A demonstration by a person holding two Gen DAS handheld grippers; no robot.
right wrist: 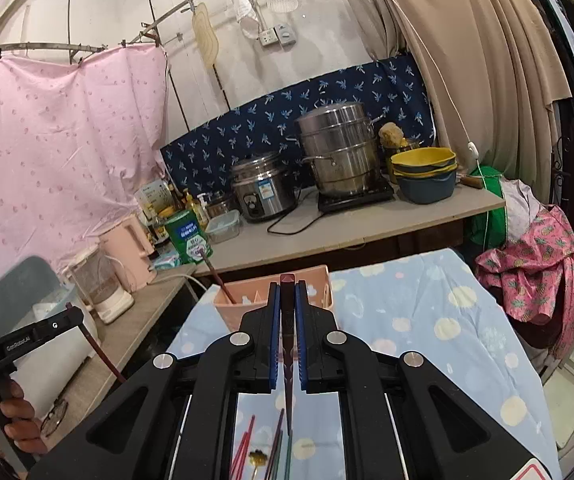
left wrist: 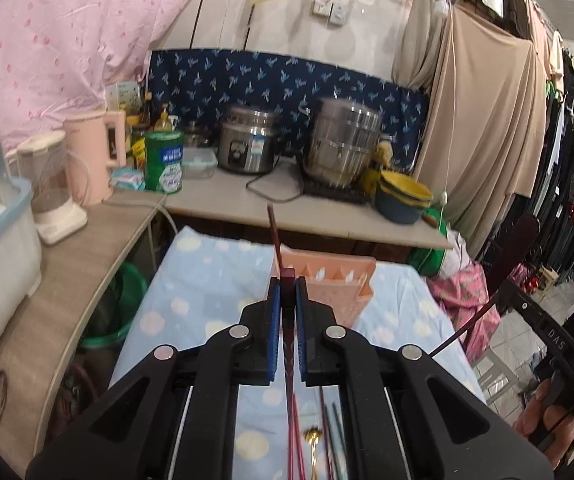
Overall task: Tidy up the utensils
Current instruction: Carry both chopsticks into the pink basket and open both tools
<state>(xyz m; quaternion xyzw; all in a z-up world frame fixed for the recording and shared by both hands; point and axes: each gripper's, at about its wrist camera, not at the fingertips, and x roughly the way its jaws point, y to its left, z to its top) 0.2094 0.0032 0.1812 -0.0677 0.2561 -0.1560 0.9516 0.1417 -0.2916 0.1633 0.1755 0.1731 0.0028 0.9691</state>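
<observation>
I see the left gripper [left wrist: 288,284] at lower centre of its own view, jaws clamped on a dark red chopstick [left wrist: 288,332] that runs lengthwise between the blue pads [left wrist: 274,320]. The right gripper [right wrist: 287,288] is likewise clamped on a second dark red chopstick [right wrist: 288,344] in its own view.

The pink utensil holder [left wrist: 339,284] stands on the blue spotted cloth [left wrist: 191,300], just past the left fingertips at frame centre. It is divided into compartments. One dark red chopstick [right wrist: 219,280] already stands tilted in the leftmost compartment as the right view shows it. I cannot tell what the other compartments hold.

Loose utensils lie on the cloth at the lower edge of the right view: red chopsticks [right wrist: 243,450], green chopsticks [right wrist: 287,456] and a gold spoon [right wrist: 257,458].

On the counter [right wrist: 347,232] behind, stacked yellow and blue bowls [right wrist: 425,176] sit at right beside a steel steamer pot [right wrist: 337,148].
</observation>
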